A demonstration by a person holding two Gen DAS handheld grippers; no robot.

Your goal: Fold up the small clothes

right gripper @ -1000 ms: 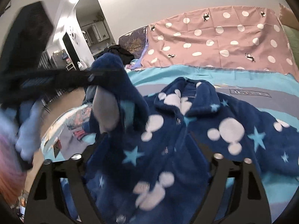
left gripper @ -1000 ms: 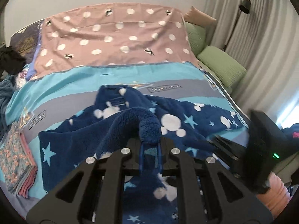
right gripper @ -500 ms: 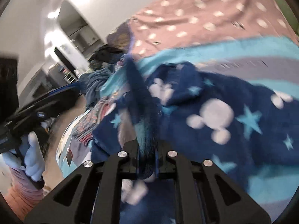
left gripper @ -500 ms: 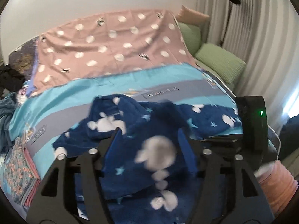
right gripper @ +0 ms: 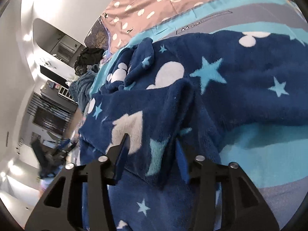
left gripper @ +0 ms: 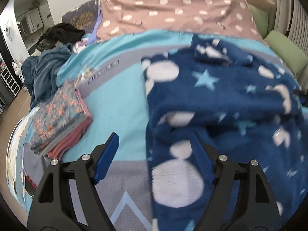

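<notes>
Two views show one navy fleece garment (left gripper: pixel 221 100) with white blobs and pale stars, lying on a bed (left gripper: pixel 123 104) covered in turquoise and grey stripes.

From the left wrist, the left gripper (left gripper: pixel 154 152) has its jaws apart and opening; the garment's left edge lies between them, but the pads do not press it. Left of the garment sits a folded stack of patterned clothes (left gripper: pixel 59 117). Beyond the garment is a pink dotted cover (left gripper: pixel 173 13), and to its right green cushions (left gripper: pixel 284 50).

From the right wrist, the right gripper (right gripper: pixel 152 154) stands over a folded flap of the garment (right gripper: pixel 173 88), jaws opening, fleece between the fingers but not clamped.
</notes>
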